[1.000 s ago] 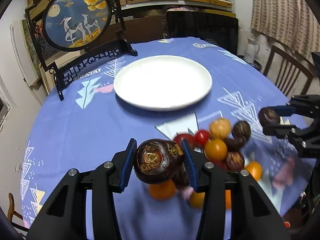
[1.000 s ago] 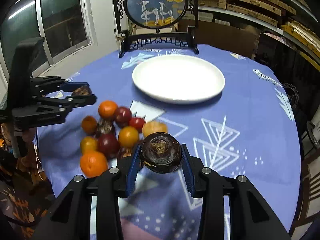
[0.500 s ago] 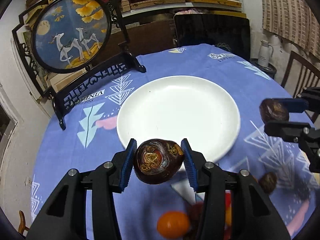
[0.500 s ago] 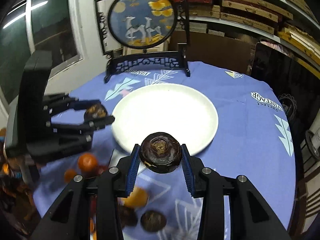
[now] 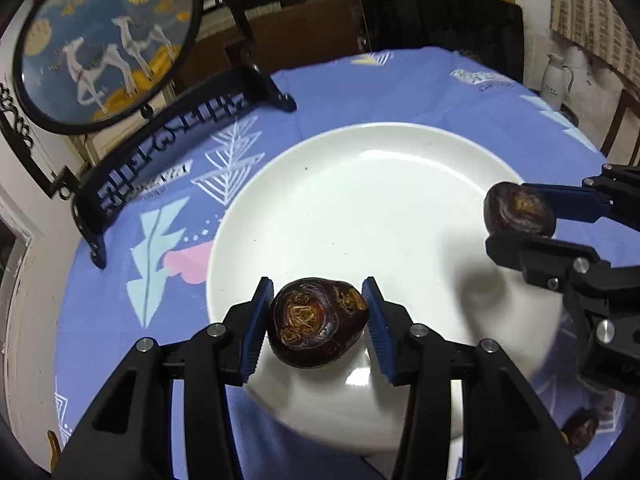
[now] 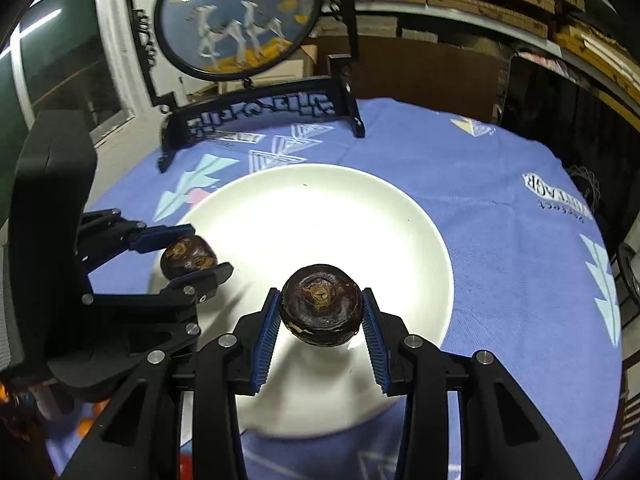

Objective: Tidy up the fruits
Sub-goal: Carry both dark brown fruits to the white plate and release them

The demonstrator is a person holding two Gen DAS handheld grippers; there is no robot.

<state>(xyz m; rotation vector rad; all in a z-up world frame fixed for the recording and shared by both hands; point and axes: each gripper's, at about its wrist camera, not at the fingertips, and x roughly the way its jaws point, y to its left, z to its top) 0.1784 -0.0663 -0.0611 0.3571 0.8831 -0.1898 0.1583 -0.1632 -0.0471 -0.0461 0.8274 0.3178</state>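
- Left wrist view: the left gripper point(image 5: 318, 322) clamps a dark brown fruit point(image 5: 317, 322) above the near rim of a white plate point(image 5: 360, 208); at right, the right gripper point(image 5: 516, 220) grips a second dark fruit point(image 5: 519, 210).
- Right wrist view: the right gripper point(image 6: 320, 312) pinches its round dark fruit point(image 6: 321, 310) over the plate point(image 6: 320, 220) on the blue tablecloth point(image 6: 500, 240); the left gripper point(image 6: 192, 250) holds its fruit point(image 6: 188, 257) at the plate's left edge.

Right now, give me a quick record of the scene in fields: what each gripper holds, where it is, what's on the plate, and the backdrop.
left gripper: shut on a dark brown fruit, over the near edge of the plate
right gripper: shut on a second dark brown fruit, also over the plate
white plate: no fruit on it
tablecloth: blue, patterned
backdrop: round deer screen behind the plate
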